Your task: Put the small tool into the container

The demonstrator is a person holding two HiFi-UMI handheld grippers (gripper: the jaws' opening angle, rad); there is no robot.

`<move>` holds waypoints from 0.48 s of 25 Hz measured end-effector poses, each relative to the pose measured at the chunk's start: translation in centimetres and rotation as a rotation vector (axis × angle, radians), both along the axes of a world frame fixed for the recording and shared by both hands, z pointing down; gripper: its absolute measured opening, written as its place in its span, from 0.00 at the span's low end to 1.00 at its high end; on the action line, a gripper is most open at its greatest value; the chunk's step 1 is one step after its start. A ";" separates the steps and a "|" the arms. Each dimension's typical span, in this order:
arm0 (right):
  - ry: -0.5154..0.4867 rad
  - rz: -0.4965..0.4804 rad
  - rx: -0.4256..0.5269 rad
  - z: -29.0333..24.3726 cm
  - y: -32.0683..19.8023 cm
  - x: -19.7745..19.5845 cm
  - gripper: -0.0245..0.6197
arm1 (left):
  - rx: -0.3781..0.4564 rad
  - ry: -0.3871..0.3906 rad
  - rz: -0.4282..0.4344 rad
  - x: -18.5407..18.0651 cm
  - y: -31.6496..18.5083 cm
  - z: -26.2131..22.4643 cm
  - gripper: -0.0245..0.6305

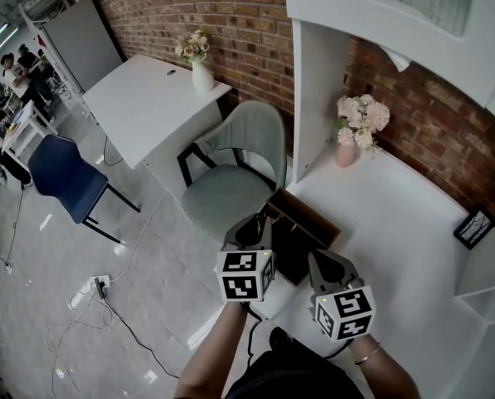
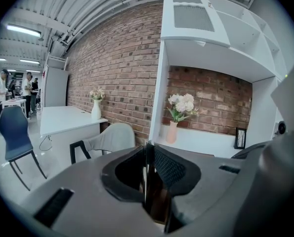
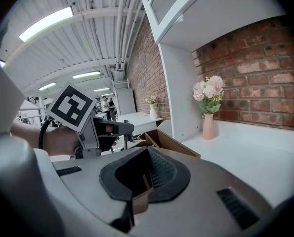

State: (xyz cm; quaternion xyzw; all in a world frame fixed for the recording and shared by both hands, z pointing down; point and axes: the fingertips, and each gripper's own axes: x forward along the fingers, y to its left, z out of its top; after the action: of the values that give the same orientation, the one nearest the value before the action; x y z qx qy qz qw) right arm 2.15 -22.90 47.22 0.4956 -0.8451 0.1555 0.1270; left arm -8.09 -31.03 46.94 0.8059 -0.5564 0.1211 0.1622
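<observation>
The container is a brown wooden box (image 1: pixel 307 219) with a dark inside, standing at the near left corner of the white desk (image 1: pixel 397 239). Both grippers hover just in front of it, side by side. My left gripper (image 1: pixel 251 228) is by the box's left end, and its jaws meet in the left gripper view (image 2: pixel 147 149) with nothing between them. My right gripper (image 1: pixel 324 264) is lower and to the right; its jaws also meet (image 3: pixel 147 152). The box's rim (image 3: pixel 172 143) shows beyond them, and the left gripper (image 3: pixel 116 128) appears there too. I see no small tool in any view.
A pink vase of flowers (image 1: pixel 347 152) stands at the back of the desk and a small black picture frame (image 1: pixel 473 227) at its right. A grey chair (image 1: pixel 235 173) sits left of the desk. A blue chair (image 1: pixel 60 177) and a floor power strip (image 1: pixel 93 288) lie further left.
</observation>
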 end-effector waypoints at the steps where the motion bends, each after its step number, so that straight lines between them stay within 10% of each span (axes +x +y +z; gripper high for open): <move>1: 0.000 0.000 -0.001 0.0 0.0 0.0 0.04 | 0.001 0.000 -0.002 -0.1 -0.1 0.0 0.15; 12: 0.006 -0.008 -0.004 0.1 0.2 -0.1 0.04 | -0.022 0.027 -0.019 -1.1 -0.3 0.5 0.18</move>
State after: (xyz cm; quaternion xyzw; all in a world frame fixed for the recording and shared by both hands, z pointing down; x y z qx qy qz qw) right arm 2.02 -22.73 47.36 0.4924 -0.8464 0.1549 0.1311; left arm -9.19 -31.30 47.46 0.8003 -0.5603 0.1150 0.1798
